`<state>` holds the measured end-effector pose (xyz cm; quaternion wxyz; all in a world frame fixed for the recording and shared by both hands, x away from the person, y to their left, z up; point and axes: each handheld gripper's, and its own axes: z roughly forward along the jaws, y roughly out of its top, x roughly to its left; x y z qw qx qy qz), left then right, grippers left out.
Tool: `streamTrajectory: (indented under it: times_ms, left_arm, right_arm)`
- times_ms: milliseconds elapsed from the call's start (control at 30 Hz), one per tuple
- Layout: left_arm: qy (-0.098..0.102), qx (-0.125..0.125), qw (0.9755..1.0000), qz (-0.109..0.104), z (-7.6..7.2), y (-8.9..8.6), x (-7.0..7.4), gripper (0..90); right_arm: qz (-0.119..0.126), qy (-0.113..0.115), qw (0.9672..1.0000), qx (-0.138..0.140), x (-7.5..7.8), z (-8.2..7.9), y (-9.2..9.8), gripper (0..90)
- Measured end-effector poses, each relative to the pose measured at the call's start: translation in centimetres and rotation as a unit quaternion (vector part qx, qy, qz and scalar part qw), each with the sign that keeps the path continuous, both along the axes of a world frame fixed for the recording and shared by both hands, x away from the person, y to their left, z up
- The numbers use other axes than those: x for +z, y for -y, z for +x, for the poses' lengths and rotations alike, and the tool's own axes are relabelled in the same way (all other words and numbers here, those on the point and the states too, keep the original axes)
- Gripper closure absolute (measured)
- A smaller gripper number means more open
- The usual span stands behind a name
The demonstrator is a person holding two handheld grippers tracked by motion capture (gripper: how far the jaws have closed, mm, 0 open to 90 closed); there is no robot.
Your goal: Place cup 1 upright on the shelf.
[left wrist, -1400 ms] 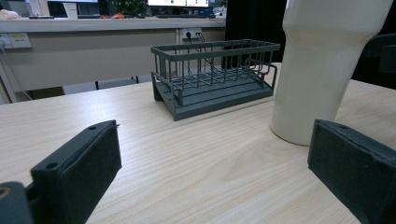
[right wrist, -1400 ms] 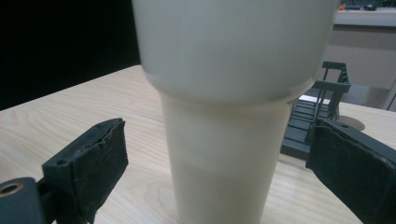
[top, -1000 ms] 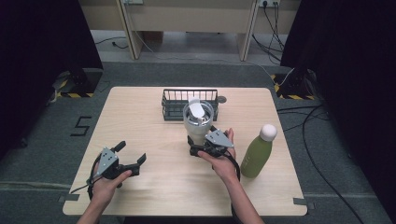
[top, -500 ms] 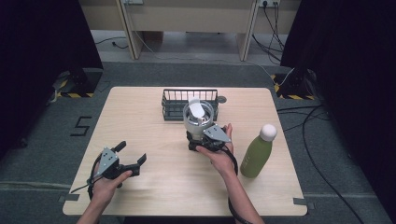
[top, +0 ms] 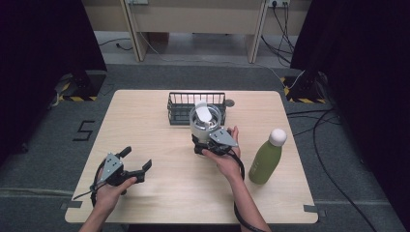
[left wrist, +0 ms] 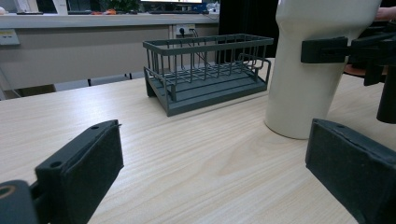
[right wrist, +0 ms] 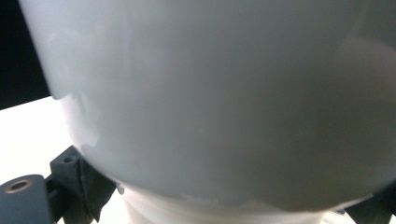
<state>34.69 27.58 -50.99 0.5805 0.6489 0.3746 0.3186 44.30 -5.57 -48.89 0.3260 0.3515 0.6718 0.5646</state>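
Closing around the white tumbler's (top: 205, 124) narrow base, right gripper (top: 212, 140) jaws flanked it, left gripper (top: 129, 170) rested wide open, empty, near basket (top: 185, 107).

A light wooden table (top: 159, 121) carries three things. A dark wire basket (top: 183, 108) sits at the far middle edge. A white tumbler (top: 205, 123) stands upright just in front of the basket, near the table's centre. A green bottle (top: 265, 162) with a white cap stands upright toward the right side, well apart from the basket.
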Motion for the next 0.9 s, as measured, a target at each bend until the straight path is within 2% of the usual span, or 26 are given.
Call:
streamTrajectory:
  times_ms: [300,433,900]
  left_arm:
    - [0.0,-0.001,1.0,0.001,0.0,-0.06,0.0,3.6]
    - [0.001,-0.001,1.0,0.0,-0.01,-0.1,0.02,3.6]
    - [-0.001,0.001,1.0,0.0,-0.01,-0.21,-0.03,3.8]
  right_arm:
    - [-0.003,0.01,0.9999,-0.006,0.01,0.01,-0.25,5.6]
    - [-0.007,0.015,0.9999,-0.005,-0.1,0.15,-0.27,7.2]
    - [0.004,-0.002,1.0,0.003,0.25,0.34,0.14,8.2]
